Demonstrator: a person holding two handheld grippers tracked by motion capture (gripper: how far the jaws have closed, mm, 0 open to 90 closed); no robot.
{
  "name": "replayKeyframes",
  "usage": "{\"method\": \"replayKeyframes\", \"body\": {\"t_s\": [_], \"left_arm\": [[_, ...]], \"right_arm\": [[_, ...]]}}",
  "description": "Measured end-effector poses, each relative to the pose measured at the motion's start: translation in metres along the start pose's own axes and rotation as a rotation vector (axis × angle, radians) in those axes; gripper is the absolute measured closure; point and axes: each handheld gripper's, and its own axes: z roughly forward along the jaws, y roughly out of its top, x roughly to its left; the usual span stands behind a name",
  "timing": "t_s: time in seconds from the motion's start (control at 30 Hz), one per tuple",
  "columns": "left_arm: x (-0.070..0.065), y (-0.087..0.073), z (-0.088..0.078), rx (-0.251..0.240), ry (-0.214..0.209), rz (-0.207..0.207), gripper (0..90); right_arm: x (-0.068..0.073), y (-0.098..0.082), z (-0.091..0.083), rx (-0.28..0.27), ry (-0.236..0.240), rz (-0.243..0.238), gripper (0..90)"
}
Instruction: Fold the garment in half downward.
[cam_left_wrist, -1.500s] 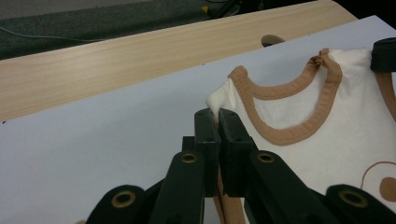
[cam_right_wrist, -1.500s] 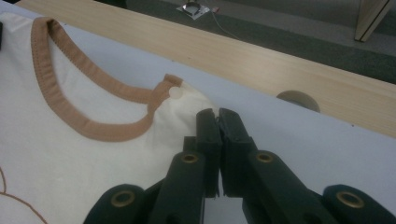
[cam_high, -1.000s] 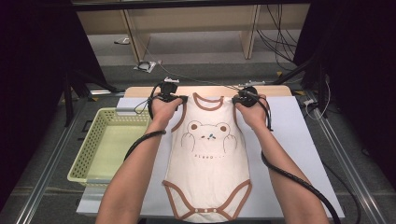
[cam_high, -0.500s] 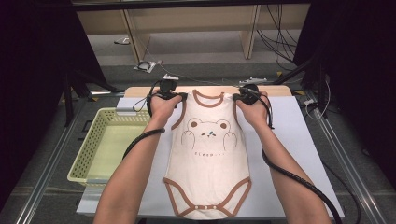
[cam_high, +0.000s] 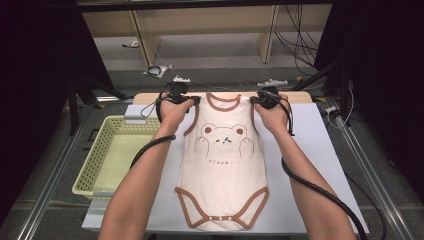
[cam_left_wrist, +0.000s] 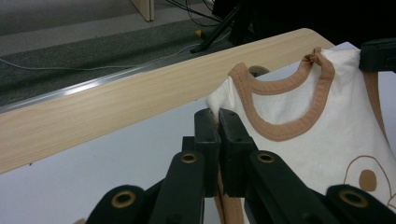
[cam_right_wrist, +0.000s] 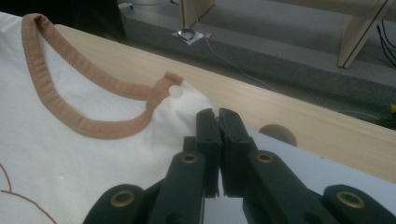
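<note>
Both forearms reach straight out from the bottom of the high view, side by side, with the cream baby bodysuit lying flat between them on the white table sheet.

The left hand is curled over the left gripper at the far end of the arm. Its two black jaws are pressed together and pinch the bodysuit's shoulder corner, which pokes out just past the tips in the left gripper view. The brown neck trim curves away just beside those jaws.

The right hand is curled over the right gripper the same way. Its jaws are pressed together too, pinching the other shoulder corner. A small white snap button sits just beside those tips.

The wooden table edge runs just beyond both grippers. A pale green basket sits on the outer side of the left arm.
</note>
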Motion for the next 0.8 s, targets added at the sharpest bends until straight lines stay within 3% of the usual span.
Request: {"method": "replayKeyframes", "body": {"t_s": [0.8], "left_arm": [[-0.0038,0.0029,-0.0071,-0.030,-0.019,0.019,87.0]], "right_arm": [[0.0011,0.0033,-0.0055,-0.027,-0.006,-0.015,88.3]]}}
